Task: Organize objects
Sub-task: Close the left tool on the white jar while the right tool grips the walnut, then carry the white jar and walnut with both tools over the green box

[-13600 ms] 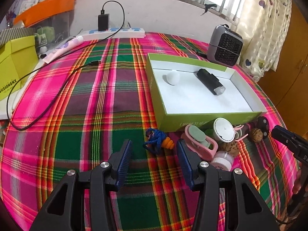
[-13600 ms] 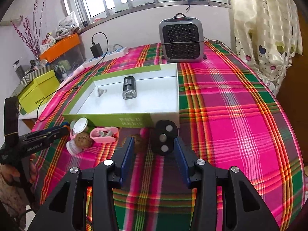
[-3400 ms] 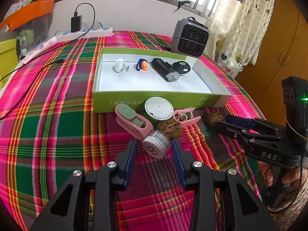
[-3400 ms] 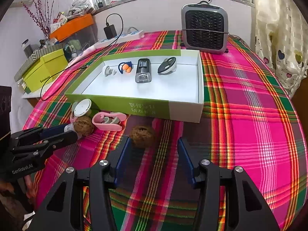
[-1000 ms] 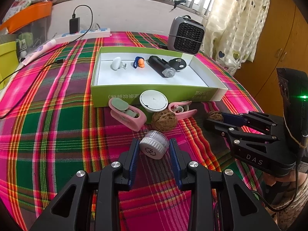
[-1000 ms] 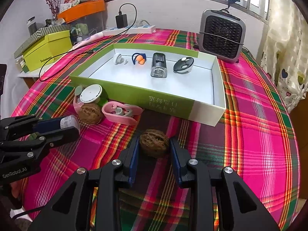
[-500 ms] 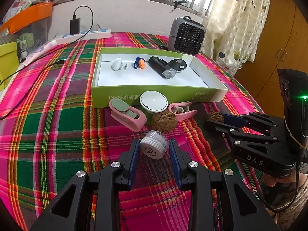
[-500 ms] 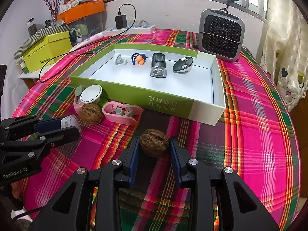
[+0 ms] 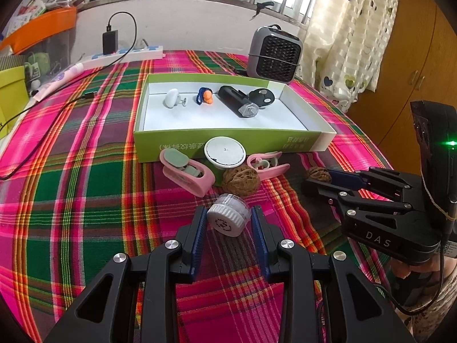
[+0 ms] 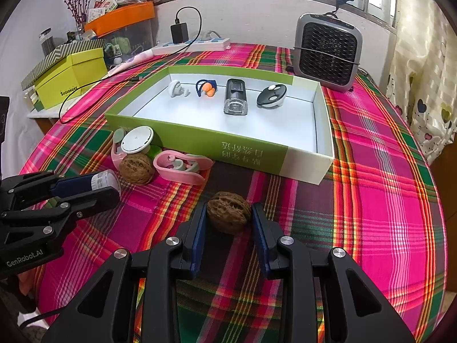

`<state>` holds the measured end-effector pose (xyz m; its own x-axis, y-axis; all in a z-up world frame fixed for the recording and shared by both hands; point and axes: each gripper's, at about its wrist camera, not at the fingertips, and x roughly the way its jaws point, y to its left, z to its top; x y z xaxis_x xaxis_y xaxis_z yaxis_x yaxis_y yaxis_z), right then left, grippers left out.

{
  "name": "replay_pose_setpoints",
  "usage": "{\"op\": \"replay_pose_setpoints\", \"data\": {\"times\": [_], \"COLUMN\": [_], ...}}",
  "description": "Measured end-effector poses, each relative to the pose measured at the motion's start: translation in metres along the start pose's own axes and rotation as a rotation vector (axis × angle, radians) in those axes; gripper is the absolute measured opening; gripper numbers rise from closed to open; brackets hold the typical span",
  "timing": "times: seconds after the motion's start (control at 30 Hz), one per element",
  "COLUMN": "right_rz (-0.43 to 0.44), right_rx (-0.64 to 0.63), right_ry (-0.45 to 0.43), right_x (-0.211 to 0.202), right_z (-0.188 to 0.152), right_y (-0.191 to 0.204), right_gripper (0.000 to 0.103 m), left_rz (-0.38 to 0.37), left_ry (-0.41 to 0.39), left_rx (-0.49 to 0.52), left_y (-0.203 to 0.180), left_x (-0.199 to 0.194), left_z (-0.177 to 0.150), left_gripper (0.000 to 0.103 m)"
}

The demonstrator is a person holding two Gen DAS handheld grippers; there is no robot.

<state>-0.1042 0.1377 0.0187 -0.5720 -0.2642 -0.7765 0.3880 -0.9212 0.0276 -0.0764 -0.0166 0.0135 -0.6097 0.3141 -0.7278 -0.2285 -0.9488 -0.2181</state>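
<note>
Grip on both sides at once — left gripper (image 9: 228,223) clamped on a small clear jar with a white ribbed cap (image 9: 229,219), cap facing the camera, jar lying sideways between the blue pads; right gripper (image 10: 228,220) clamped on a walnut (image 10: 228,216), pads pressing its two flanks; both look pinched across the narrow axis, likely so round things don't roll out; whether either is lifted off the plaid cloth (image 9: 85,200) I cannot tell, shadow sits right under each.

Just beyond the jar: a second walnut (image 9: 240,178) loose on the cloth, touching a pink clip (image 9: 187,171) on one side and near another pink clip (image 9: 267,164) on the other; behind them a round white disc (image 9: 225,152) leaning against the front wall of the green box (image 9: 228,143); this cluster sits bunched at the box wall, judged as the to-do pile — four pieces not yet sorted.

Inside the box, along the far wall in a row, apart from each other: a white knob (image 10: 177,89), a blue-and-orange piece (image 10: 206,87), a black cylinder with a clear end (image 10: 234,99), a black-and-white round fob (image 10: 271,95); near half of the box floor is bare, so room for the jar and walnut in front of that row; both need to clear the wall.

Farthest: grey fan heater (image 10: 328,51) behind the box, power strip with charger (image 9: 125,53) by the window wall, yellow-green box (image 10: 71,81) off to the side — not part of the job, I'd judge.
</note>
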Motion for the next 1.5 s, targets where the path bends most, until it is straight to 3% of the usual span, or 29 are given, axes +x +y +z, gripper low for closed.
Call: {"op": "replay_pose_setpoints", "data": {"times": [1.5], "right_rz": [0.013], "right_rx": [-0.010], "right_ry": [-0.083], "right_x": [-0.018], "right_z": [0.040], "right_y": [-0.003], "right_gripper": [0.032], "left_rz": [0.012], "left_ry": [-0.092], "left_rx": [0.015], "left_y": [0.001], "left_x": [-0.017], "left_z": [0.040], "left_gripper": [0.029]}}
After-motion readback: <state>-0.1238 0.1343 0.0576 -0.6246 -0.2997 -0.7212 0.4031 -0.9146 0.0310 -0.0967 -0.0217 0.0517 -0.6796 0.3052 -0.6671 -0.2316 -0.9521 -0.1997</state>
